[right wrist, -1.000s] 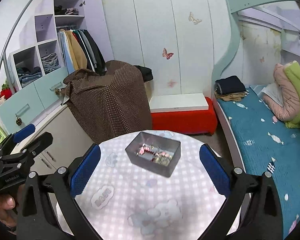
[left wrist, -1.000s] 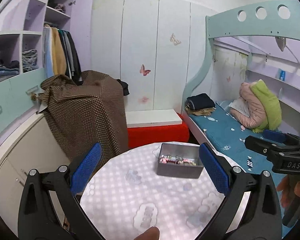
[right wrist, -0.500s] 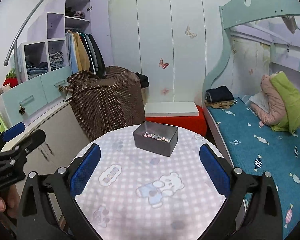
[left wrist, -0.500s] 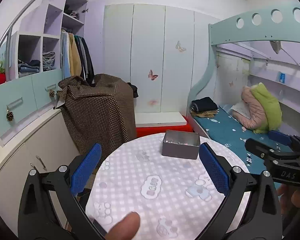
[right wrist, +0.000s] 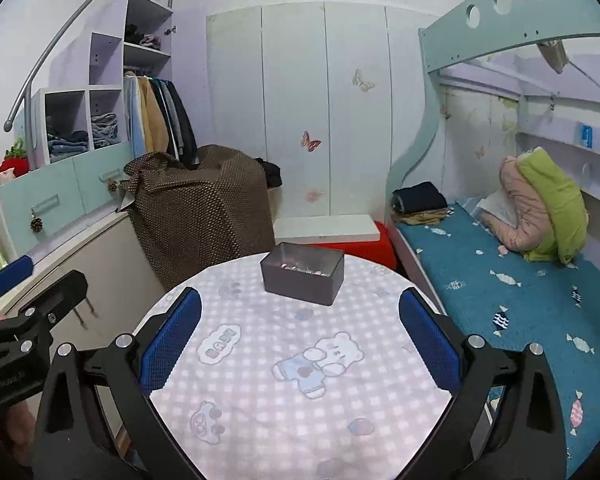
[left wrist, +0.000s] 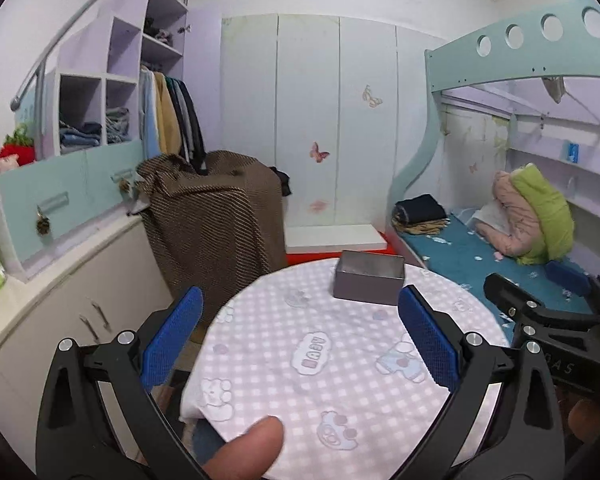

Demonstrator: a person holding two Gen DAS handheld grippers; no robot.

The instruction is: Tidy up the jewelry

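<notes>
From the left wrist view, the left claw [left wrist: 300,338] stands wide open with nothing between its blue-padded fingers [left wrist: 172,334], held above the near part of a round counter covered in a pink-and-white checked cloth with cartoon bears [left wrist: 340,364]. A grey rectangular metal tin [left wrist: 367,282] sits on the far side of the counter, near its rim, well apart from the fingers; its contents cannot be seen from this angle. A thumb tip [left wrist: 246,450] shows at the bottom edge. The right claw [left wrist: 540,304] reaches in from the right, beside the counter's edge, empty, its black jaws spread. Behind the counter are a brown dotted blanket draped over furniture [left wrist: 216,220], a red bench with a white top [left wrist: 336,246] and a bunk bed with a teal mattress [left wrist: 500,256].

From the right wrist view, the right claw [right wrist: 300,340] is likewise wide open and holds nothing, over the same checked counter [right wrist: 292,392]. The grey tin [right wrist: 302,272] sits at the counter's far side, open on top, with small pinkish and silvery jewelry pieces [right wrist: 304,269] visible just inside its near wall. The left claw [right wrist: 28,292] shows at the left edge, off the counter, parted and empty.
</notes>
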